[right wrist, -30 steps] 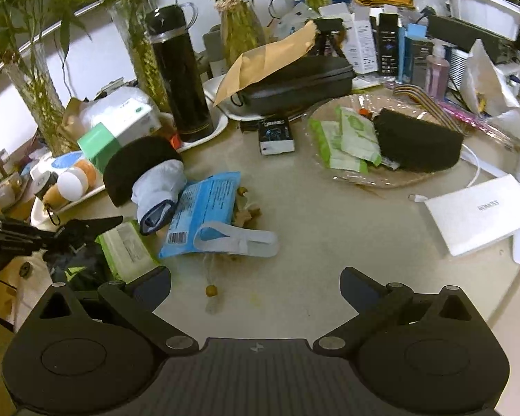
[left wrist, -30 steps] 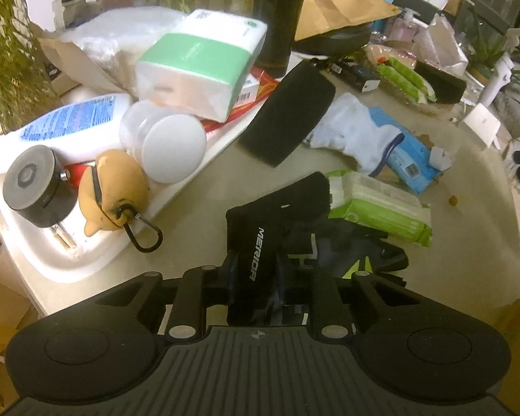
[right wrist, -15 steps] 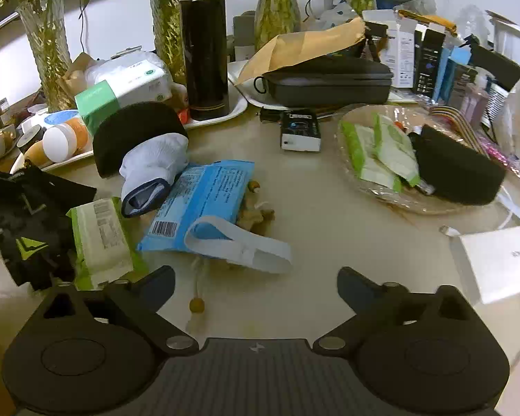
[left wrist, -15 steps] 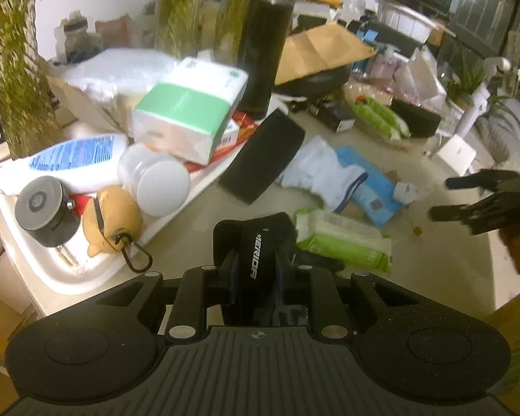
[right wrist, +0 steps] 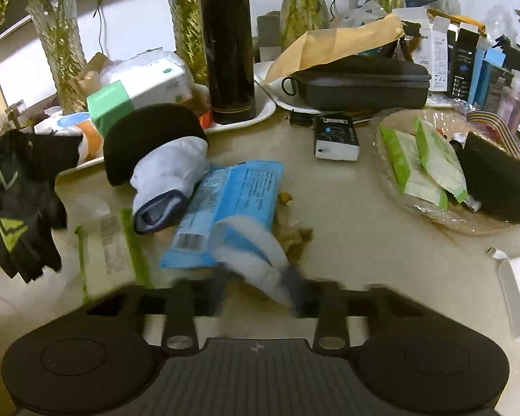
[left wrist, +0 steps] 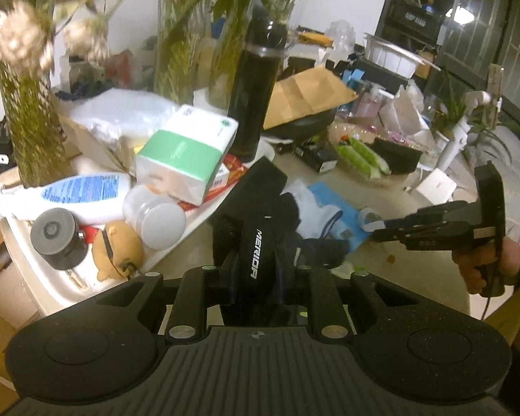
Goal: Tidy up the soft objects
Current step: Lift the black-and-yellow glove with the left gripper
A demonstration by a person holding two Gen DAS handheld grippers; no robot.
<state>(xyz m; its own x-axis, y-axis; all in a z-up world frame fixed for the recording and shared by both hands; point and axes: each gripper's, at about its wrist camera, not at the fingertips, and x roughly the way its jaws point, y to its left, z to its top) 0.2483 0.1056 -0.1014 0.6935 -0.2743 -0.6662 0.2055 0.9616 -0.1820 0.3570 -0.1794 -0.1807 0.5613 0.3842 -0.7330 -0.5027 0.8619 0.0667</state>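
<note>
Already your left gripper (left wrist: 256,270) is clamped on the black glove (left wrist: 253,242), which hangs clear of the table. Your right gripper (right wrist: 260,294) looks closed on the white strap (right wrist: 256,253), though blur makes that uncertain. The strap runs away from those jaws onto the blue packet (right wrist: 225,204); the white sock (right wrist: 170,173) lies just left of that packet, nearer your right hand.

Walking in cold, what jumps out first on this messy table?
A black glove printed MERIDA dangles above the table's left edge, clamped in the left gripper. The right gripper is closing on a white strap lying over a blue packet. Behind them, a tall black flask stands on a white tray.
</note>
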